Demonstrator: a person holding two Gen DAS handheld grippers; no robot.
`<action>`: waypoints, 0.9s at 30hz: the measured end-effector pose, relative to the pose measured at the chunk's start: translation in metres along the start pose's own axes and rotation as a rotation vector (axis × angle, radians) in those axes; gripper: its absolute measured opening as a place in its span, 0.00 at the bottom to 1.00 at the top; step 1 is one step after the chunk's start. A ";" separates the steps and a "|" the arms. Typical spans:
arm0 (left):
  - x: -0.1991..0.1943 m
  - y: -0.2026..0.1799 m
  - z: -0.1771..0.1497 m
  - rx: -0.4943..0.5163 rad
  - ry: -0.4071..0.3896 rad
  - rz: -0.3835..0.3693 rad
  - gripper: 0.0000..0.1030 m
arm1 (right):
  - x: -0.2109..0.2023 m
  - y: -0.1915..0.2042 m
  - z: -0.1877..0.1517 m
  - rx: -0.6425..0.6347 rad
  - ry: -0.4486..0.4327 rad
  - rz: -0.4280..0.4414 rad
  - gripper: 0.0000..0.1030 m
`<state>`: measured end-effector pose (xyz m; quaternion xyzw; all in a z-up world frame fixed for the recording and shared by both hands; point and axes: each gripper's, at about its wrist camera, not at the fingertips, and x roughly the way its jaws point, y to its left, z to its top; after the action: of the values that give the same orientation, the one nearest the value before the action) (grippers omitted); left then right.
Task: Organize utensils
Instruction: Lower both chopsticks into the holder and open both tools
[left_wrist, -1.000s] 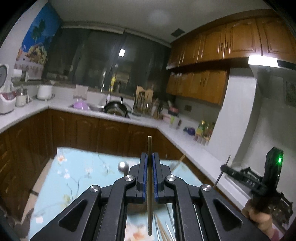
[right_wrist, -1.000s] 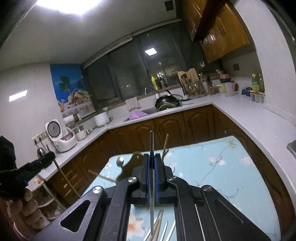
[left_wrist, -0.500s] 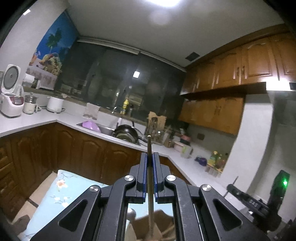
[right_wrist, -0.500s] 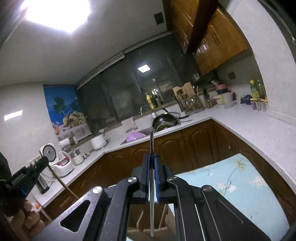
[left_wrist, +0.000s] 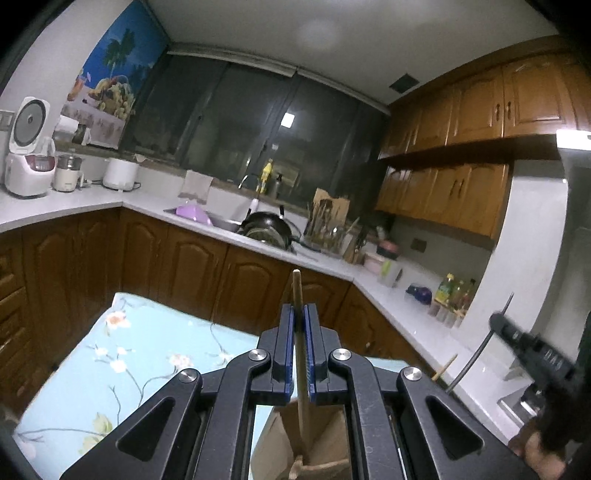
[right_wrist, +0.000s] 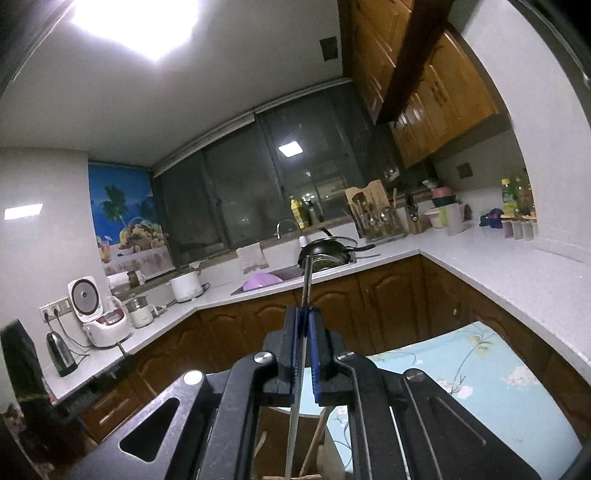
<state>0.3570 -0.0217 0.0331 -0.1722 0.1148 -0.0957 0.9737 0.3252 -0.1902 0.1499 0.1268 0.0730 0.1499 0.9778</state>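
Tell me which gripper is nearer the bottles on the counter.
Right. The right gripper hangs by the counter edge, just in front of the bottles; the left gripper is farther off, over the table.

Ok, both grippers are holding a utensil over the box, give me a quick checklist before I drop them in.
1. Left gripper shut on the wooden stick: ok.
2. Right gripper shut on the metal stick: ok.
3. Wooden stick's lower end over the open box: ok, it reaches down inside.
4. Metal stick's lower end over the box: ok, it points into the opening, where other utensils already stand.
5. Both sticks roughly upright in the jaws: ok.
6. Grippers apart from each other: ok, the right one shows off to the side in the left view.
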 end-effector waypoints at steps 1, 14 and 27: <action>0.005 -0.001 -0.001 0.005 0.009 0.001 0.04 | 0.000 0.000 0.000 -0.002 -0.003 0.002 0.05; -0.001 0.018 0.026 0.008 0.059 0.000 0.05 | 0.005 -0.004 -0.012 0.030 -0.082 0.001 0.05; 0.001 0.018 0.030 0.053 0.087 -0.011 0.05 | 0.042 -0.018 -0.062 0.038 0.184 0.006 0.05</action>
<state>0.3684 0.0040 0.0544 -0.1427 0.1536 -0.1116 0.9714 0.3589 -0.1795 0.0811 0.1315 0.1648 0.1626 0.9639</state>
